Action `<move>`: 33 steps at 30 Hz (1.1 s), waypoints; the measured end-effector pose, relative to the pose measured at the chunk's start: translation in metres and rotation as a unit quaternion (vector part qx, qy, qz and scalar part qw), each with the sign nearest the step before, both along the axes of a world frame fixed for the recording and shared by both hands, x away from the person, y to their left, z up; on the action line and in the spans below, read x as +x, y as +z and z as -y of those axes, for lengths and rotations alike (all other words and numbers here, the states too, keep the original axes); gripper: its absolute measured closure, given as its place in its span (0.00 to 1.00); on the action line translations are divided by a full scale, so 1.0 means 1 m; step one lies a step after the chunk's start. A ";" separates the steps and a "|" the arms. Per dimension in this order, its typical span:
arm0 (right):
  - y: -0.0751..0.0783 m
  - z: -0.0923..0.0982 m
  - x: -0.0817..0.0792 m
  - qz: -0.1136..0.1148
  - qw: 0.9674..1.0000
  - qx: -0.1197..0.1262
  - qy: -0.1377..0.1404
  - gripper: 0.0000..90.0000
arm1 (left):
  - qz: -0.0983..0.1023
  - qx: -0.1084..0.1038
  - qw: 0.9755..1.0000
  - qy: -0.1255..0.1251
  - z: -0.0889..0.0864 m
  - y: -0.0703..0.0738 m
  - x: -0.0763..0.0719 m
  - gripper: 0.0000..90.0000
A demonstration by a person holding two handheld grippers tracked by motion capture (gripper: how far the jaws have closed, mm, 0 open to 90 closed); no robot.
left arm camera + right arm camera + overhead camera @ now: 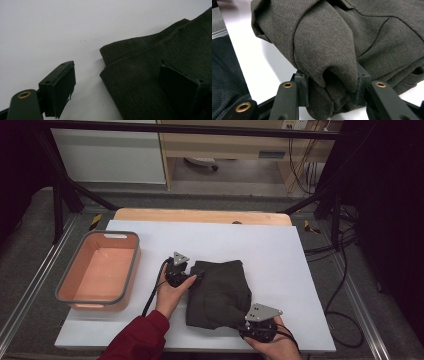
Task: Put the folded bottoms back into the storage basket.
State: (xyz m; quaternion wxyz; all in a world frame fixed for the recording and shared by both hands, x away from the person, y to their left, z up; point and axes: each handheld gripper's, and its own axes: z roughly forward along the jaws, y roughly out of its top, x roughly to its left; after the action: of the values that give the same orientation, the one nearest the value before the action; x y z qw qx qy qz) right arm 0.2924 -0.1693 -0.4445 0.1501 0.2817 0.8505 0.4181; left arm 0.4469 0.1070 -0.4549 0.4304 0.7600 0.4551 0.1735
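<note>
1. The right gripper [254, 324], close to the person, has a bunched fold of the dark cloth [220, 292] squeezed in its jaws. The fold is thick, so it might slip out if pulled.
2. The cloth lies folded in the middle of the table [280, 265]. A hard tug could undo the folds.
3. The left gripper [194, 279] is open at the cloth's far left edge. It might pinch only the top layer.
4. The pink tub [132, 265] is well apart.

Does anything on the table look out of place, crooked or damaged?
Nothing is damaged or spilled. The dark grey folded fabric garment lies slightly askew on the white table, bunched where the right gripper pinches it. The orange plastic tub with grey rim holds nothing.
</note>
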 end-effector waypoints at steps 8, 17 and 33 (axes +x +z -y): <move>0.000 0.000 0.001 -0.002 1.000 0.003 0.000 0.65 | -0.042 -0.020 0.999 -0.012 0.002 -0.005 0.002 0.20; 0.000 0.001 0.002 -0.007 1.000 0.006 -0.001 0.65 | -0.046 -0.023 0.998 -0.032 0.012 -0.005 0.004 0.34; 0.003 -0.004 0.001 0.009 1.000 -0.004 0.001 0.70 | 0.004 -0.036 0.999 -0.029 0.021 0.001 -0.008 0.88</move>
State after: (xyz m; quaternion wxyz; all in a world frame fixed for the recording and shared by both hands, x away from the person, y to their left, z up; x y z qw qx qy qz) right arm 0.2934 -0.1654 -0.4412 0.1588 0.2765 0.8512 0.4169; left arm 0.4391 0.0860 -0.4536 0.4645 0.7560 0.4371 0.1474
